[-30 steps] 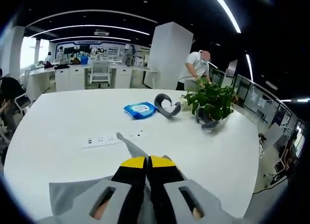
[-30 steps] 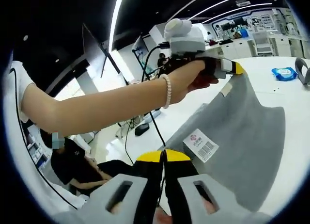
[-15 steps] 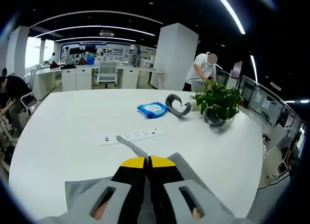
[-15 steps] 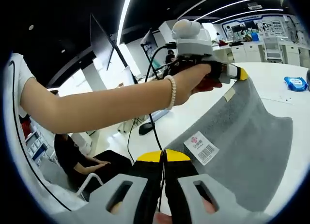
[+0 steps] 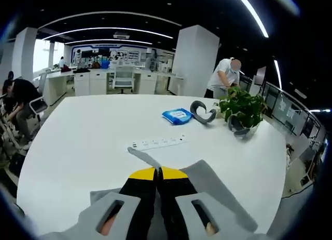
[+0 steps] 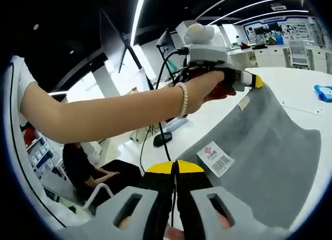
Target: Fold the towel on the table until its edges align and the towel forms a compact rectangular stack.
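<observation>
Towel [image 5: 207, 185]: on the worktop [image 5: 83, 141], spread under and to both sides of the left tool [image 5: 157, 173], one corner pointing ahead of its tips.
Power strip [image 5: 158, 142]: on the worktop, just beyond the towel's corner.
Wipes pack [image 5: 177, 115]: farther back, right of the strip.
Headset [image 5: 203, 112]: just right of the wipes pack.
Potted plant [image 5: 245, 109]: right of the headset, near the worktop's edge.
Right tool [image 6: 174, 168]: at the towel's near edge, beside its label [image 6: 214, 158].
Left tool, right gripper view [image 6: 248, 80]: at the towel's far corner, held in a hand [image 6: 205, 88].

Bright ceiling light strips [image 5: 104, 31], glare on white table [image 5: 93, 125], fisheye-warped, blurred edges.
</observation>
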`<state>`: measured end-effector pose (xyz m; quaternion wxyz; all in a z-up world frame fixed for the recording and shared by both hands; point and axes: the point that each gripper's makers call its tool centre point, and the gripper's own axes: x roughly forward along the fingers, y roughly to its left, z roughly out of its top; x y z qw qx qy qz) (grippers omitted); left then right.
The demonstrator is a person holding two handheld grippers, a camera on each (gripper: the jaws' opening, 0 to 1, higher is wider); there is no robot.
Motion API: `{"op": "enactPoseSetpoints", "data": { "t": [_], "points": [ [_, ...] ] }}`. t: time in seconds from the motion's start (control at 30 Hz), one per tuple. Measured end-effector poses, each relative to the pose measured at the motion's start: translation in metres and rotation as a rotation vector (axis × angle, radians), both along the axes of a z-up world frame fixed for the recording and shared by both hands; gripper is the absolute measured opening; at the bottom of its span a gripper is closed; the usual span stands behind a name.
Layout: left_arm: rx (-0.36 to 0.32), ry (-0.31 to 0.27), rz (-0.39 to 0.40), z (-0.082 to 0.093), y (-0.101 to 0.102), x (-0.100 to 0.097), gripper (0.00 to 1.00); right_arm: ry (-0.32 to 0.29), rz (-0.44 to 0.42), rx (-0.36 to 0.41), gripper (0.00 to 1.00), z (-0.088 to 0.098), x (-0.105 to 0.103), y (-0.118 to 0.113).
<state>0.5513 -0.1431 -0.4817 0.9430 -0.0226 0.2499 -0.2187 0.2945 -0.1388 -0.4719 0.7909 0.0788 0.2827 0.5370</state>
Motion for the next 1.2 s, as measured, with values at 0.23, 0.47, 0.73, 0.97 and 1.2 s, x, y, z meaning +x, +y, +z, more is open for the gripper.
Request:
{"op": "enactPoseSetpoints", "data": {
  "t": [0.23,0.47,0.73,0.97,1.2],
  "points": [
    [0.011,0.007,0.005,-0.008,0.014,0.001,0.01,0.033,0.004,0.012,0.00,-0.010,0.001,0.016],
    [0.037,0.010,0.011,-0.016,0.032,0.003,0.01,0.046,0.013,0.016,0.00,-0.017,0.002,0.035],
    [0.025,0.044,0.022,-0.044,0.053,0.007,0.02,0.081,0.015,-0.007,0.00,-0.049,0.006,0.055],
    [0.040,0.083,0.033,-0.078,0.066,0.006,0.02,0.108,0.027,-0.051,0.00,-0.082,0.008,0.064],
    [0.051,0.111,0.073,-0.101,0.079,0.003,0.01,0.152,0.041,-0.082,0.00,-0.107,0.007,0.070]
  ]
}}
